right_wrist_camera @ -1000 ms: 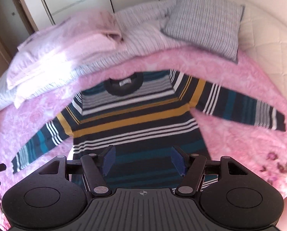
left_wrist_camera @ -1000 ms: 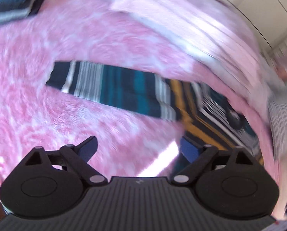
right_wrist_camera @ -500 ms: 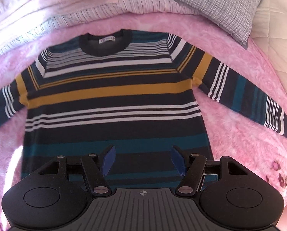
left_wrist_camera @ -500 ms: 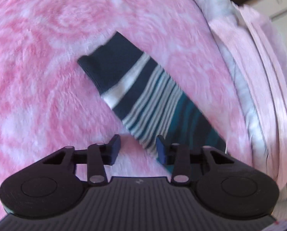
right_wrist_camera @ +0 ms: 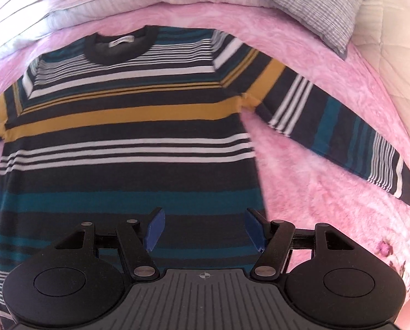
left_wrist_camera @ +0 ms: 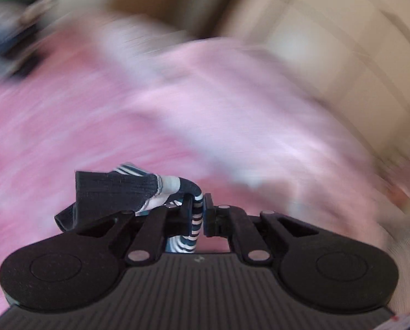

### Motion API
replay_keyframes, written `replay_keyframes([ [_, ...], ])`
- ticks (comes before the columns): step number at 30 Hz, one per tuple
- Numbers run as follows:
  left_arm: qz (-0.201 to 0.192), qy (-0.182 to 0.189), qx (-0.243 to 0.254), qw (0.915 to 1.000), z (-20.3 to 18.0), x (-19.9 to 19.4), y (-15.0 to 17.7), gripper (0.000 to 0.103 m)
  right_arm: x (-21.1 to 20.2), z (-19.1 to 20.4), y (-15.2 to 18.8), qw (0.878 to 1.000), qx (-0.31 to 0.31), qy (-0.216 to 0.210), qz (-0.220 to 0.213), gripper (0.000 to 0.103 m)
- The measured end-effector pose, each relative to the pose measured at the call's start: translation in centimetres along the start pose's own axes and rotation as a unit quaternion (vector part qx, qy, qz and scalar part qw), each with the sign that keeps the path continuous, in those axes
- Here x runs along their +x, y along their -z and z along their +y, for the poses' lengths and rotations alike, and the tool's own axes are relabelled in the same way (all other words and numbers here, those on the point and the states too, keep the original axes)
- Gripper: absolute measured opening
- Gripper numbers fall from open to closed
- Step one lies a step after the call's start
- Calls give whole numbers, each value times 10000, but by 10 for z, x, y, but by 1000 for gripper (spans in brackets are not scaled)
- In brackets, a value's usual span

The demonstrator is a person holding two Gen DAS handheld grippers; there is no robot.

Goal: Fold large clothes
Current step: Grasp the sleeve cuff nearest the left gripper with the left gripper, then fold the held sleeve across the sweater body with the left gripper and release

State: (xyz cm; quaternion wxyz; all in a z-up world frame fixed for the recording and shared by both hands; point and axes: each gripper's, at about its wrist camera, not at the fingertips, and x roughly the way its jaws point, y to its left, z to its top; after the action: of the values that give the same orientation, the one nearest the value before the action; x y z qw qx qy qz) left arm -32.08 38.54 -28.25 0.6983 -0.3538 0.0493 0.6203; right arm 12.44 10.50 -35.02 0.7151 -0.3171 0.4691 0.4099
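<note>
Striped cuff (left_wrist_camera: 139,192) sits pinched in your left gripper (left_wrist_camera: 198,209); the blurred view suggests fast motion, so a thin bite could slip. On the right view, your right gripper (right_wrist_camera: 205,231) hangs spread above the sweater (right_wrist_camera: 128,137), flat on the pink blanket (right_wrist_camera: 315,192).

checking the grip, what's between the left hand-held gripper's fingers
A bunched striped sleeve of the sweater, pinched between the shut left hand-held gripper fingers; seen in the left wrist view.
</note>
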Motion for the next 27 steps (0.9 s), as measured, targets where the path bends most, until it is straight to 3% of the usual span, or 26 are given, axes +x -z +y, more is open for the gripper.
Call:
replay_keyframes([
  [1, -54, 391, 391, 9985, -40, -6, 3, 4, 0, -9, -2, 10000, 44, -3, -2, 61],
  [3, -41, 1288, 1007, 9865, -116, -19, 22, 4, 0, -29, -5, 9999, 161, 21, -42, 61],
  [6, 385, 2574, 1565, 9528, -202, -32, 74, 7, -6, -57, -12, 9993, 368, 44, -96, 61],
  [8, 782, 2952, 2116, 9284, -241, -32, 122, 20, -8, -76, -15, 9987, 490, 51, -138, 61],
  [9, 1023, 2884, 2427, 9206, -254, -29, 148, 28, -8, -84, -16, 9984, 546, 62, -142, 61],
  [11, 1453, 2488, 2907, 9124, -259, -17, 195, 30, -5, -101, -17, 9978, 655, 93, -73, 61],
  [13, 1862, 1859, 3148, 9120, -240, -2, 223, 29, 0, -115, -17, 9967, 810, 93, 33, 61],
  [16, 2075, 868, 3404, 9130, -199, 13, 238, 29, 7, -132, -16, 9942, 1067, -55, 134, 61],
  [18, 1957, 330, 3802, 9034, -176, 24, 236, 29, 15, -138, -17, 9918, 1252, -195, 173, 61],
  [20, 1814, 40, 4375, 8807, -162, 31, 238, 30, 20, -142, -20, 9892, 1409, -377, 138, 61],
  [21, 1746, -21, 4701, 8652, -160, 36, 240, 31, 23, -141, -23, 9877, 1487, -465, 102, 61],
  [25, 1429, -117, 6014, 7860, -151, 53, 260, 33, 37, -135, -38, 9800, 1798, -844, -161, 61],
  [27, 1223, -39, 6470, 7526, -147, 61, 272, 33, 42, -130, -45, 9784, 1841, -908, -238, 61],
])
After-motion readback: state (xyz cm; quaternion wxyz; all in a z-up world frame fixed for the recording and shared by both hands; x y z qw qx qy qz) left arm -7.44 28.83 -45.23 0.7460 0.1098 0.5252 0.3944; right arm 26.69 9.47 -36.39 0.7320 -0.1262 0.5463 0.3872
